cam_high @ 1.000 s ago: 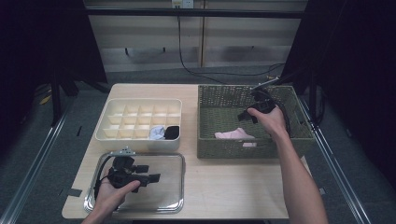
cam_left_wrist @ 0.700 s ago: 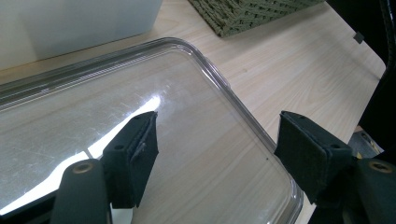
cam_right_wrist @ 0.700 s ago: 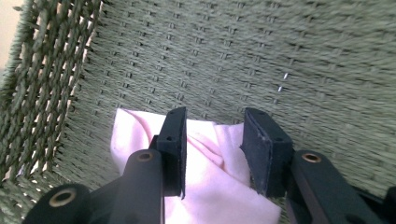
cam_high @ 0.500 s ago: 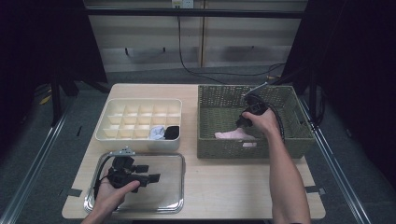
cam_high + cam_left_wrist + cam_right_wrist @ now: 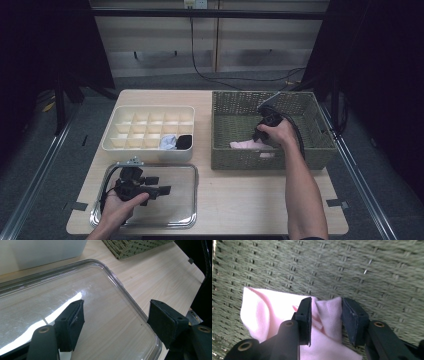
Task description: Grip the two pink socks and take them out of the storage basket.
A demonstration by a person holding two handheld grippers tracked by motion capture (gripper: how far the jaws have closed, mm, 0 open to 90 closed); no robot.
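Fingers of the left gripper (image 5: 115, 322) stand wide apart with nothing between them, hovering just above the clear tray (image 5: 130, 297). Taking the wooden table (image 5: 240, 200) as the landmark, that tray (image 5: 187, 200) lies at its near left corner, and the person's left hand (image 5: 117, 207) holds the gripper (image 5: 155, 186) over it, jaws pointing toward the table's right side.

Behind the tray, on the table's left half, sits the cream divider box (image 5: 150, 115); a pale blue cloth (image 5: 168, 142) and a black one (image 5: 184, 141) lie in its front row of cells.

On the table's right half stands the green woven basket (image 5: 300, 107). A pink cloth (image 5: 242, 144) lies crumpled on its floor, toward the front wall. The right hand (image 5: 280, 134) has the right gripper (image 5: 257, 140) lowered into the basket. In the right gripper view, its fingers (image 5: 305, 317) are half open and straddle a raised fold of the pink cloth (image 5: 274, 315); the left pad touches the fabric, while the right pad stands just beside it, so the cloth is between the jaws but not clamped.
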